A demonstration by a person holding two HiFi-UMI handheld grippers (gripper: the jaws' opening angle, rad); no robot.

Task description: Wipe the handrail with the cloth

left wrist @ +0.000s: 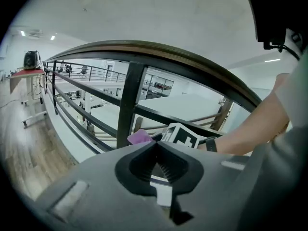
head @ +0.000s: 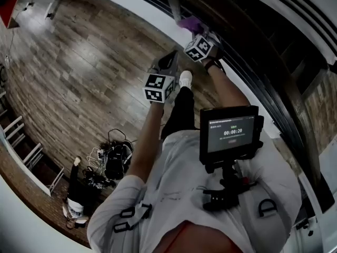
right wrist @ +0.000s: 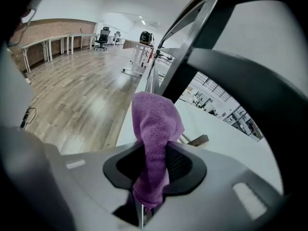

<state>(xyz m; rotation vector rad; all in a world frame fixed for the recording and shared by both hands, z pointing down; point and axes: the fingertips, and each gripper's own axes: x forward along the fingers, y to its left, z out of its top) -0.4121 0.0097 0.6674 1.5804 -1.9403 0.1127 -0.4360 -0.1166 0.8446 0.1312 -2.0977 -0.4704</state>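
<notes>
— Looking at the right gripper, what sits between its jaws?

— The purple cloth. The jaws are clamped on its lower part, and the free end stands up past the tips toward 12 o'clock.

— Where is the handrail?

— In the right gripper view it sweeps as a dark curve at 2 o'clock from the cloth, close by. I cannot tell whether cloth and rail touch. In the left gripper view it arches across the top, with a black baluster dropping from it.

— And the left gripper?

— Its jaws are pressed together with nothing in them. In the head view it hangs at 7 o'clock from the right gripper, over the wooden floor and short of the rail. From its own camera the cloth peeks out at 11 o'clock, just beyond the jaw tips.
</notes>
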